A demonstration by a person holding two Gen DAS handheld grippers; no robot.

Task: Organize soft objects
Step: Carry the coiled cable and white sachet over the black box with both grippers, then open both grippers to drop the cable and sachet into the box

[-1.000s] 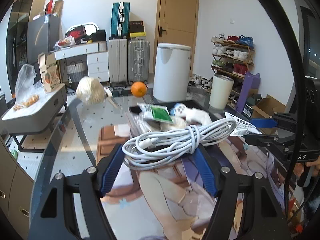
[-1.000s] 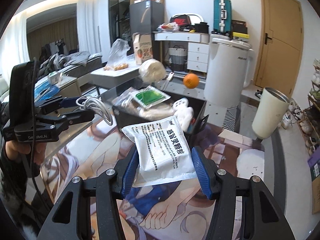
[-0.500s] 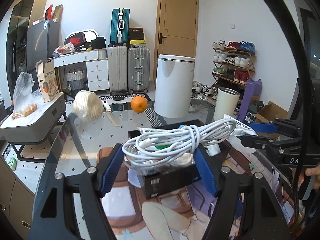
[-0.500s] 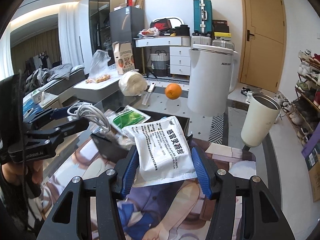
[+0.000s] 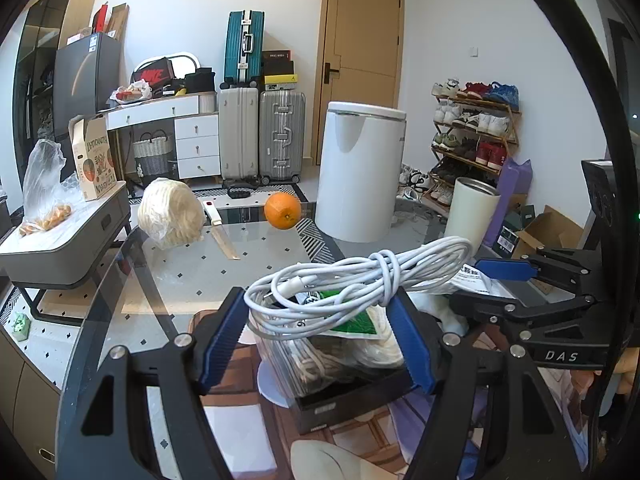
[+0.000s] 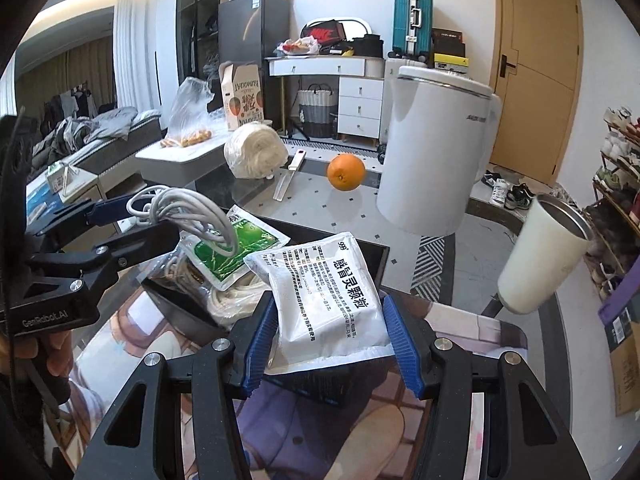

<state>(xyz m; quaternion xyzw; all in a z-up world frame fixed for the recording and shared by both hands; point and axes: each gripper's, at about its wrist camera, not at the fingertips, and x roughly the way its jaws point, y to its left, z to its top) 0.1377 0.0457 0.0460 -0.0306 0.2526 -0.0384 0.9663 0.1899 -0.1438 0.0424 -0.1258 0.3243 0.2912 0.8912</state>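
My left gripper point(image 5: 320, 316) is shut on a coiled white cable point(image 5: 360, 276) and holds it just above a black box point(image 5: 352, 400). The box holds a green sachet point(image 5: 352, 322) and a bag of white rope point(image 5: 340, 354). My right gripper point(image 6: 328, 324) is shut on a white medicine packet point(image 6: 332, 288) with black print, held over the near right part of the same box point(image 6: 344, 242). The left gripper point(image 6: 108, 216) with the cable point(image 6: 188, 208) shows at left in the right wrist view. The right gripper point(image 5: 504, 270) shows at right in the left wrist view.
On the glass table behind the box lie a bagged ball of white yarn point(image 5: 172, 212), a knife point(image 5: 220, 232) and an orange point(image 5: 282, 211). A white bin point(image 5: 360, 172) and a cream tumbler point(image 6: 540, 256) stand beyond. An illustrated mat point(image 6: 452, 320) lies under the box.
Both grippers have come forward and lower over the black box, still holding the cable and the packet. The box now lies right under both sets of fingers.
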